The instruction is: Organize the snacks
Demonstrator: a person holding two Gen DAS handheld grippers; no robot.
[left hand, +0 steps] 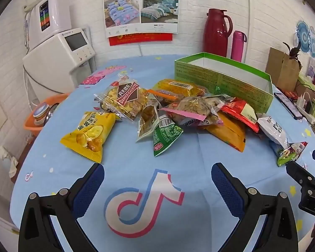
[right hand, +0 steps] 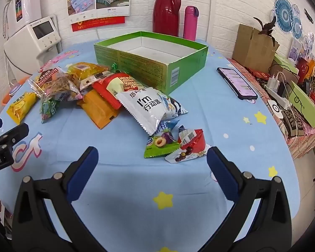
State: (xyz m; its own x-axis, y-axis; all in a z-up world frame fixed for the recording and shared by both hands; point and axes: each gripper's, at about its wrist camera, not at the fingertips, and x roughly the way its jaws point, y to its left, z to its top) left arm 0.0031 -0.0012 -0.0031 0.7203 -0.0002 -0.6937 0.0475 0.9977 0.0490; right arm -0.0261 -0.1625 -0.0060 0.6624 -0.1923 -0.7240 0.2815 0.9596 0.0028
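A pile of snack packets lies on the blue tablecloth in front of an empty green box. In the left wrist view a yellow chip bag sits nearest on the left, a green packet in the middle, an orange packet on the right. My left gripper hangs open over bare cloth short of the pile. My right gripper is open too, just short of a small green plum packet and a red chocolate packet. A white packet lies behind them.
A phone lies right of the box. A red jug and a pink flask stand behind it. White appliances and an orange basin are at the left; a cluttered side table with chargers at the right.
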